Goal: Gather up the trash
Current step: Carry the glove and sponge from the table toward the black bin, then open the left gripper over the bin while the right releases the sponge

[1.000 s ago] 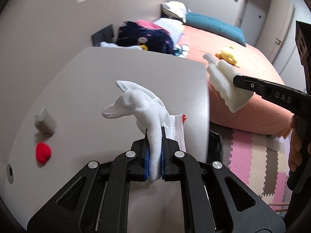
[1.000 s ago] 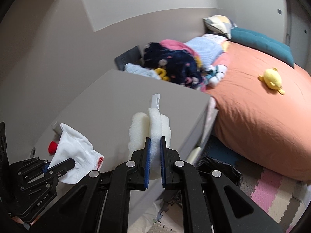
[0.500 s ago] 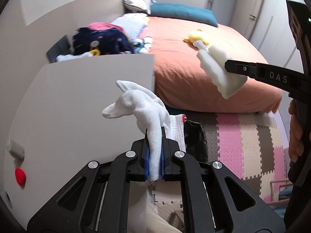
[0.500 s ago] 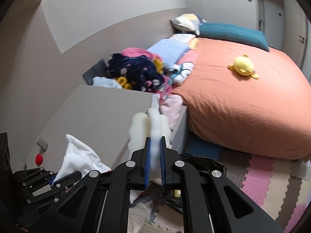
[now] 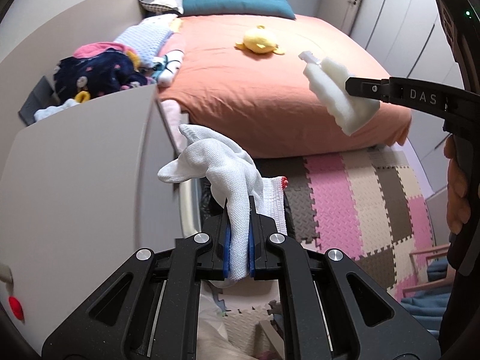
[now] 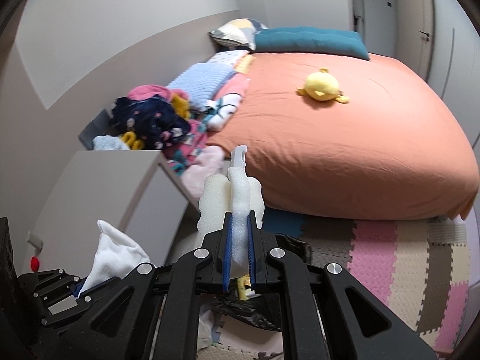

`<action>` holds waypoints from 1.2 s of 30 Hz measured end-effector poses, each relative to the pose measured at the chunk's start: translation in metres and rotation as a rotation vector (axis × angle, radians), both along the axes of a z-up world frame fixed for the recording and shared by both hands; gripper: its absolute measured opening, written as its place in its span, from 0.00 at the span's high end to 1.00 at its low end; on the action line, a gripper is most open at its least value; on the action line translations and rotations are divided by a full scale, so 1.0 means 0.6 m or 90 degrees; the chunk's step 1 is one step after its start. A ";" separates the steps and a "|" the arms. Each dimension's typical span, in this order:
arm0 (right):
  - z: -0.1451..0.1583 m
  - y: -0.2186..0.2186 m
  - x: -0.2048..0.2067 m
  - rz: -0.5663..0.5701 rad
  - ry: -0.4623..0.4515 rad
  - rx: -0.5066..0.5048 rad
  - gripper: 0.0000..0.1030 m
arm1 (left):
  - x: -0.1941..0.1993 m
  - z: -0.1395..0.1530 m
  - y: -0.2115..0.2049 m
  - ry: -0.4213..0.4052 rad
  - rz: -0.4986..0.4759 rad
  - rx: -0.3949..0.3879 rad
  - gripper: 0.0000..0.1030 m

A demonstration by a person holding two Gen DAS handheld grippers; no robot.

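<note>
The left tongs (image 5: 239, 240) pinch a white glove (image 5: 219, 168); the right tongs (image 6: 239, 255) pinch a foam piece (image 6: 231, 201). Both pickups look done; a black bag (image 6: 295, 247) just beyond awaits them, while small bits (image 5: 15, 312) remain on the tabletop (image 5: 78, 186).

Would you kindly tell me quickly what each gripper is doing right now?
Left gripper: closed on the white knit glove.
Right gripper: closed on the white foam piece.

I am reading only 1 marking: "DAS", in pale letters on my right gripper (image 5: 354, 85) finger's black side.
</note>
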State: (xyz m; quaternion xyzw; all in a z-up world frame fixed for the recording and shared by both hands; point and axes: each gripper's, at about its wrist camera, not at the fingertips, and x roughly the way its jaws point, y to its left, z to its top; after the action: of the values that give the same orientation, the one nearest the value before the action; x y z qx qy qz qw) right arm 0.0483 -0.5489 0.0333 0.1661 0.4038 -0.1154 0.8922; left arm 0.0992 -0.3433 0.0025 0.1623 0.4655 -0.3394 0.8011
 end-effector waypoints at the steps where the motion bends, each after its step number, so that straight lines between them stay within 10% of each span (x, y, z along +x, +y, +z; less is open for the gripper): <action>1: -0.003 -0.008 -0.002 -0.006 0.003 0.000 0.90 | -0.001 -0.004 -0.008 0.003 -0.005 0.003 0.93; 15: -0.038 -0.034 0.014 -0.030 0.034 -0.005 0.82 | 0.011 -0.034 -0.037 0.019 -0.013 0.036 0.92; 16: -0.040 -0.034 0.017 -0.032 0.040 -0.008 0.66 | 0.015 -0.040 -0.038 0.023 -0.006 0.049 0.86; 19: -0.039 -0.032 0.023 -0.045 0.042 -0.031 0.40 | 0.023 -0.047 -0.036 0.007 0.028 0.082 0.05; 36: -0.038 0.012 0.044 -0.021 0.042 -0.039 0.39 | 0.031 -0.023 0.043 -0.035 0.083 0.059 0.06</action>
State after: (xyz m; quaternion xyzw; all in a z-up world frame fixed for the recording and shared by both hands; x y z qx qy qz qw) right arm 0.0745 -0.5420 0.0102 0.1415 0.4261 -0.1476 0.8812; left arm 0.1176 -0.3177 -0.0115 0.1779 0.4684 -0.2601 0.8254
